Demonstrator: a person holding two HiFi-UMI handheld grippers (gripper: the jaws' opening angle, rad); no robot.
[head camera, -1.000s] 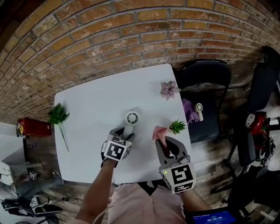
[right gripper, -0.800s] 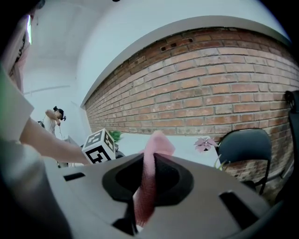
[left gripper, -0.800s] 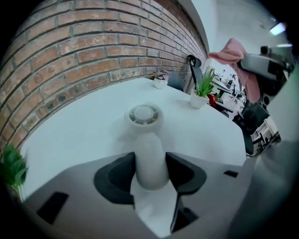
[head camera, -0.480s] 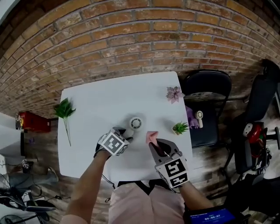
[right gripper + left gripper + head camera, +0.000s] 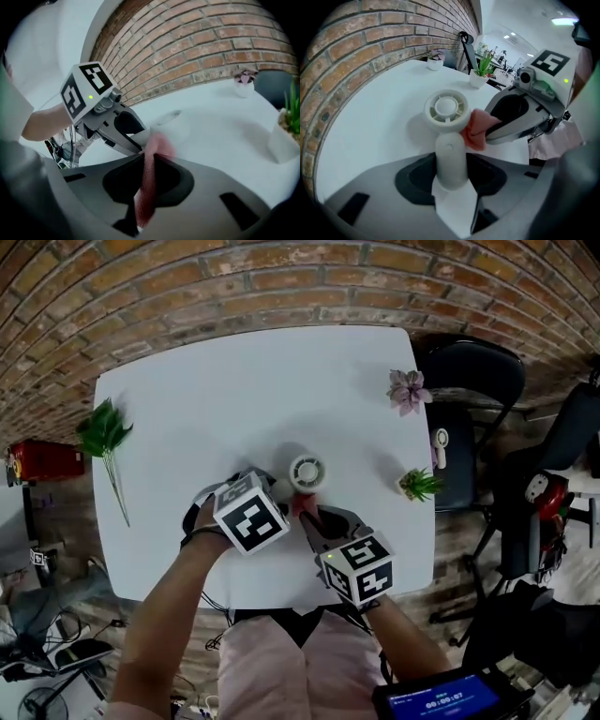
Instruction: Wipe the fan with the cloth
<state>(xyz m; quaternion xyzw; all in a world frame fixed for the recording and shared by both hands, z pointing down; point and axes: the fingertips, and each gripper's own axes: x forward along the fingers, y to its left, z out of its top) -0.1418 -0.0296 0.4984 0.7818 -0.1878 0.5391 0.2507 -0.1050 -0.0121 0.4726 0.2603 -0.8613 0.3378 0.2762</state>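
A small white hand fan (image 5: 307, 472) stands on the white table (image 5: 187, 409), its round head facing up. My left gripper (image 5: 270, 488) is shut on the fan's handle (image 5: 451, 159), which sits between the jaws in the left gripper view. My right gripper (image 5: 309, 517) is shut on a pink cloth (image 5: 301, 503). The cloth (image 5: 476, 131) rests against the near right rim of the fan head (image 5: 446, 108), just above the handle. In the right gripper view the cloth (image 5: 149, 180) hangs blurred between the jaws, with the left gripper (image 5: 133, 140) just behind it.
A green sprig (image 5: 101, 433) lies at the table's left edge. A pink flower pot (image 5: 408, 391) and a green plant pot (image 5: 418, 486) stand along the right edge. A black chair (image 5: 469, 371) with another small fan (image 5: 441, 442) is to the right.
My right gripper has come down and to the left with the cloth, from beside the green plant to the fan head. My left gripper has turned while it keeps hold of the handle.
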